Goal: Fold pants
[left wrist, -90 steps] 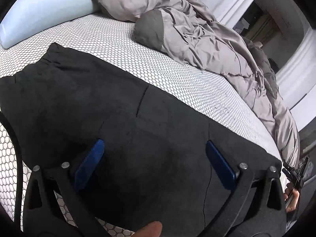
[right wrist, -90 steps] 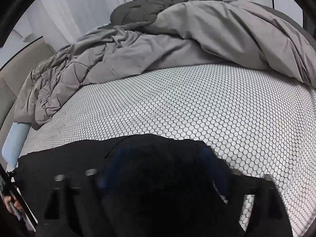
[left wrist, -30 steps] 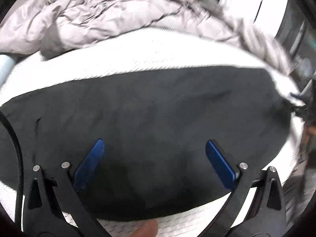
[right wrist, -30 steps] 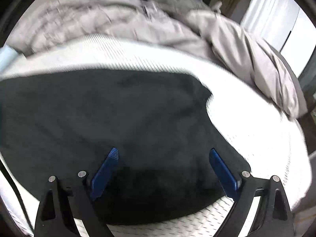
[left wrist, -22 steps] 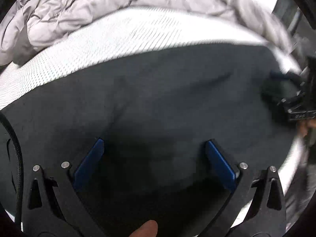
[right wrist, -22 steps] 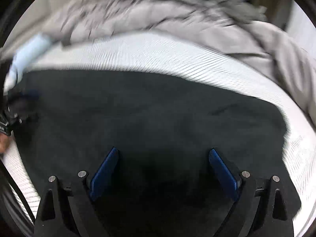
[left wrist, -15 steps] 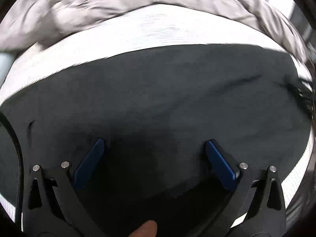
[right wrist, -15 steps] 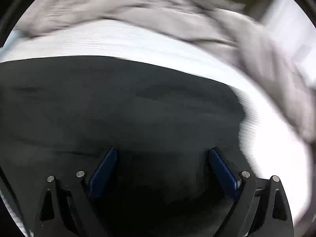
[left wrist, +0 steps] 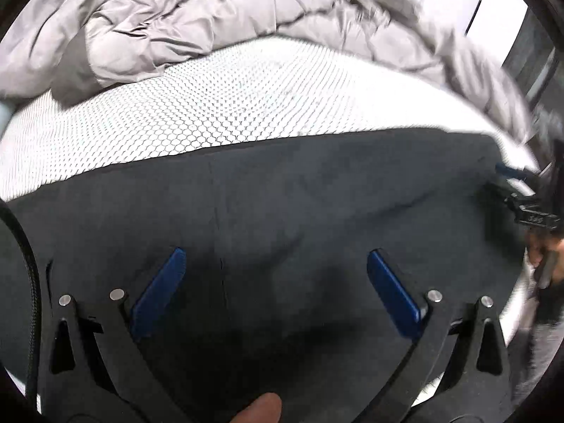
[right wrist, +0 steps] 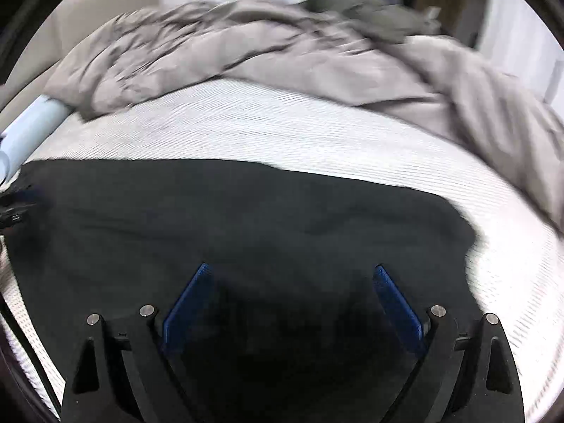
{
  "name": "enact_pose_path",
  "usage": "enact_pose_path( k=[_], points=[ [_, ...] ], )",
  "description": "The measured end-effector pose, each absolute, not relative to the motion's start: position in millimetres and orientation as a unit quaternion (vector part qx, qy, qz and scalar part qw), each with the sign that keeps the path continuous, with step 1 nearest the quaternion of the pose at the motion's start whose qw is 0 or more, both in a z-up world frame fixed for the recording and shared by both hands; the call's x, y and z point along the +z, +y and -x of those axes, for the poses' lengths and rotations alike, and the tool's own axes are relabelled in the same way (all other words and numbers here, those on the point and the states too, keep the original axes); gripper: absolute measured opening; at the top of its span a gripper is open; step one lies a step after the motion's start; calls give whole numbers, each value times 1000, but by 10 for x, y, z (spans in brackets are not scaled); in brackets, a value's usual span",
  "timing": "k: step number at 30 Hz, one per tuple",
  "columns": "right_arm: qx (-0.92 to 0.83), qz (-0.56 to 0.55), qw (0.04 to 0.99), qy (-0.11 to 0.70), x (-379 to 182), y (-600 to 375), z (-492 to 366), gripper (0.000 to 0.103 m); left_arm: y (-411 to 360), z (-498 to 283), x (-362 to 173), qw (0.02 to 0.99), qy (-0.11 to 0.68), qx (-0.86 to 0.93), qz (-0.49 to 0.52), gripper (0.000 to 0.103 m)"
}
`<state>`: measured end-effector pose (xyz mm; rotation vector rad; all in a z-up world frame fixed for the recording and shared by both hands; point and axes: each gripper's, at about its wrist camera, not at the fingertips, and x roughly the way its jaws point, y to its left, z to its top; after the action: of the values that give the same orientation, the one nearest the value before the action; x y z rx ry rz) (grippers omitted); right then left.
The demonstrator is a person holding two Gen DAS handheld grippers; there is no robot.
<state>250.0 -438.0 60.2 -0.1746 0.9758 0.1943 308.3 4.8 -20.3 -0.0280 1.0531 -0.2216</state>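
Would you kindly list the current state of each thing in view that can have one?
Left tongs: open, empty, over the pants.
Right tongs: open, empty, over the pants.
Black pants: spread flat on the bed, mildly creased.
Grey duvet: crumpled, bunched at the far side of the bed.
Patterned sheet: uncovered between duvet and pants.
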Motion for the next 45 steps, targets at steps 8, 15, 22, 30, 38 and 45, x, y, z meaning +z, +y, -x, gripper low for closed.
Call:
enact_pose_path(
  k=[8,15,22,30,38,45],
  points=[
    [-12,109,859,501,325,-4680,-2741,94,547,-3185,-399,854,518,-44,31,102],
    [-58,112,866,484,333,-4916,-2635,92,659,-3004,-370,860,508,-34,25,102],
    [32,48,884,465,540,-4620,-2729,92,422,-3236,-161,871,478,-83,79,102],
    [31,119,854,505,184,-4291,-3192,92,449,-3481,-475,853,518,-31,54,102],
    [-71,107,865,485,414,-4951,-2887,93,881,-3202,-295,871,483,-1,87,102],
    [125,85,865,479,561,-4131,-2314,93,-227,-2693,-168,873,457,-170,25,102]
  ],
)
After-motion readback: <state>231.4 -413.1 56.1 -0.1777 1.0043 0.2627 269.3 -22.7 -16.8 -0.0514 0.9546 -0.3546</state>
